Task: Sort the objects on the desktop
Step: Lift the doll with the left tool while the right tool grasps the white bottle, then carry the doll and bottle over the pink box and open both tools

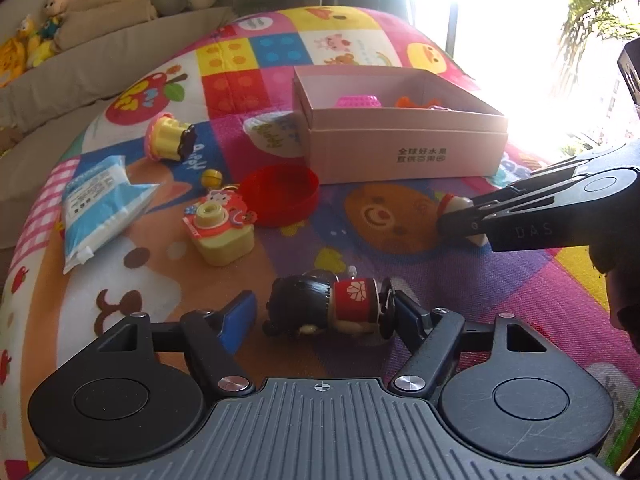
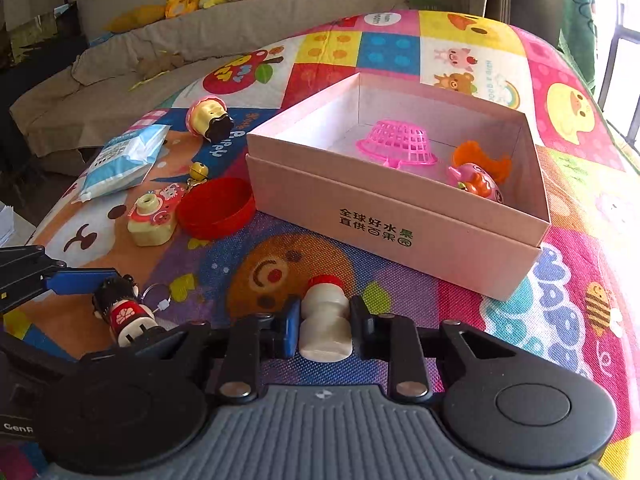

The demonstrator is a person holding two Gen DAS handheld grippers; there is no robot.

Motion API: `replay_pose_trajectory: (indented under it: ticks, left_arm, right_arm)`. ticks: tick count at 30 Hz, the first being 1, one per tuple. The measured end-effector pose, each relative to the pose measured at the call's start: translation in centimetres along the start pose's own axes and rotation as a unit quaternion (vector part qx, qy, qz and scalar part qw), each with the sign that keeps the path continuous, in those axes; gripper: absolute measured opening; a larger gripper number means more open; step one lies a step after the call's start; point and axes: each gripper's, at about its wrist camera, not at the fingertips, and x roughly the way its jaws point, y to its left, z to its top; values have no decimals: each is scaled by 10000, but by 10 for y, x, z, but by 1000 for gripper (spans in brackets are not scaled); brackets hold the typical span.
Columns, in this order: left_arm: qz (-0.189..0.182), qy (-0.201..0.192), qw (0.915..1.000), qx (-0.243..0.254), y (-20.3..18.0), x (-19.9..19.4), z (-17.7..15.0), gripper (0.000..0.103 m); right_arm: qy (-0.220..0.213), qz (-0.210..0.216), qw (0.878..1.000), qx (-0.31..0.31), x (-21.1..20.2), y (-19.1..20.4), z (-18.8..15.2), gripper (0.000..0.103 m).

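Right hand-held gripper [image 2: 325, 330] is clamped on a small white bottle [image 2: 325, 326], ready for lifting. Left hand-held gripper [image 1: 324, 314] stands half open around a doll [image 1: 324, 306] lying on the mat [image 1: 520, 280], its blue pad apart from it. Pink box [image 2: 400, 236], just beyond, is open-topped with bare floor left.

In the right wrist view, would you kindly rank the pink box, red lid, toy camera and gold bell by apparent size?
1. pink box
2. red lid
3. toy camera, slightly smaller than the lid
4. gold bell
All lie at similar distances, so the ranking seems safe.
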Motion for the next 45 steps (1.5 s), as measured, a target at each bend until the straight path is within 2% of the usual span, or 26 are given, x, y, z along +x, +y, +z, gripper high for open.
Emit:
replay_pose_trajectory:
  ticks: [2,5,7,9,11,14,17,19,21,26,29,31,33,38,41,44,45]
  left_arm:
    - [-38,-22,10000,11,-2,-2,1,70]
    - [-75,-102,9999,85,-6,-6,5,70]
    - [-89,-222,9996,136,-10,-11,12,70]
    - [-93,-502,9984,253,-15,-19,28,70]
    - [-86,-913,9951,382,-18,-30,52,70]
    - [-90,-1568,9862,523,-21,-44,93,70]
    - [-137,-1926,9795,572,-24,-43,128,70]
    - [-242,-1913,9795,580,-29,-30,147,69]
    - [-372,-1790,9812,614,-37,-11,159,69]
    - [-256,-1467,9871,582,-48,44,172,71]
    - [-254,-1300,9908,288,-36,49,159,80]
    - [-309,-1296,9907,265,-28,40,138,91]
    - [-311,-1216,9917,268,-22,28,112,94]
    - [-144,-860,9961,130,-3,12,55,95]
    - [67,-722,9974,44,9,4,31,95]
    - [255,-743,9969,-82,23,-5,19,97]
    - [330,-764,9964,-161,29,-8,18,97]
  right_arm:
    - [57,18,10000,-15,-9,-3,-6,25]
    - [89,91,9999,21,-26,-11,-11,25]
    - [-69,29,10000,40,-46,-20,-10,25]
    - [-383,-118,9991,115,-68,-30,-3,25]
    - [-899,-241,9950,361,-100,-48,14,25]
    - [-1592,-372,9842,678,-141,-70,37,25]
    - [-2107,-584,9721,847,-167,-83,52,25]
    - [-2293,-689,9663,941,-175,-91,56,25]
    - [-2304,-709,9649,1039,-174,-97,58,25]
    - [-1972,-721,9710,1147,-147,-103,59,25]
    - [-1844,-773,9729,1158,-135,-106,59,25]
    - [-1809,-795,9734,1157,-131,-108,58,25]
    - [-1757,-788,9742,1175,-126,-111,58,25]
    - [-1429,-502,9800,1289,-94,-113,74,25]
    - [-1170,-332,9834,1348,-62,-109,101,25]
    - [-1169,-482,9842,1240,-32,-105,129,25]
    - [-1277,-628,9832,1147,-25,-103,135,32]
